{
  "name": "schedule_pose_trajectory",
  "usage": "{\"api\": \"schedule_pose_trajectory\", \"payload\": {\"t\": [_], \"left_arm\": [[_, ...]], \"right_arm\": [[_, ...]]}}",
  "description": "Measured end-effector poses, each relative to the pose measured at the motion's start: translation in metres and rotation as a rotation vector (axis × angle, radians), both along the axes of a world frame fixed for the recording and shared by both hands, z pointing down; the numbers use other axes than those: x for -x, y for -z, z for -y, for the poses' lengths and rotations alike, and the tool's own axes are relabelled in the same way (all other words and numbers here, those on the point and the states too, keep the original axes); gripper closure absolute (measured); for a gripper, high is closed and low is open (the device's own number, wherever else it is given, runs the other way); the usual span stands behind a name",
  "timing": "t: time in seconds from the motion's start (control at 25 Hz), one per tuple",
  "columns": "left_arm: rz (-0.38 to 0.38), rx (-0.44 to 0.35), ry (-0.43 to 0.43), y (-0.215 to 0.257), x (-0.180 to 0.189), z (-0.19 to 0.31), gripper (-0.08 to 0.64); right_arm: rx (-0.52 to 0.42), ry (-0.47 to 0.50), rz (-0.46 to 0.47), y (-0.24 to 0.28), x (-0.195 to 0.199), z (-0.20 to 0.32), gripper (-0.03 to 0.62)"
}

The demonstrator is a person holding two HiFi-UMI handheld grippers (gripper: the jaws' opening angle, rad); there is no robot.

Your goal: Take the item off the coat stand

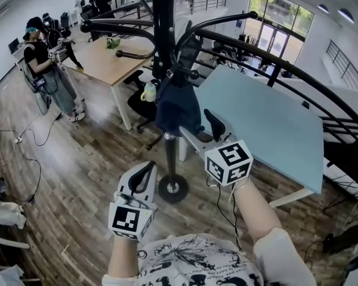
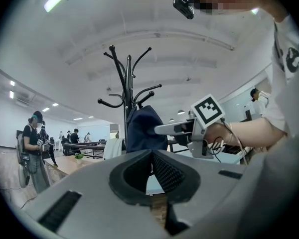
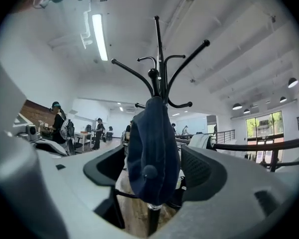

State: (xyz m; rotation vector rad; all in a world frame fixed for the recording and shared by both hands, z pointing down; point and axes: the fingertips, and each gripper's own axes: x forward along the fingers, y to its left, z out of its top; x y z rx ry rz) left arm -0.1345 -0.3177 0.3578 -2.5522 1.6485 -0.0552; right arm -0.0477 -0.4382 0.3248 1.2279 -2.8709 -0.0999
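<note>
The right gripper point(image 1: 200, 130) is released, its jaws wide on either side of the navy cap point(image 3: 153, 143) hanging high on the coat stand point(image 1: 162, 52). Next it likely needs to clamp the cloth and lift it off. The left gripper point(image 1: 142, 176), clenched and empty, waits short of the stand. The hook under the cap is hidden.

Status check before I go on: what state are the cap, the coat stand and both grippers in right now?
Cap: hanging on the stand, not gripped.
Coat stand: upright on the floor.
Right gripper: open, jaws either side of the cap, pads not pressing on it.
Left gripper: shut, nothing between its jaws, short of the stand.
</note>
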Motion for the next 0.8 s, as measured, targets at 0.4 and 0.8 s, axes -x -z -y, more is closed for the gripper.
{"api": "schedule_pose_trajectory", "payload": {"t": [0.4, 0.8], "left_arm": [[-0.035, 0.028, 0.055, -0.004, 0.017, 0.001, 0.555], [-0.013, 0.026, 0.05, -0.007, 0.014, -0.007, 0.555]], "right_arm": [[0.03, 0.049, 0.023, 0.002, 0.018, 0.026, 0.463], [-0.05, -0.006, -0.059, 0.014, 0.01, 0.009, 0.575]]}}
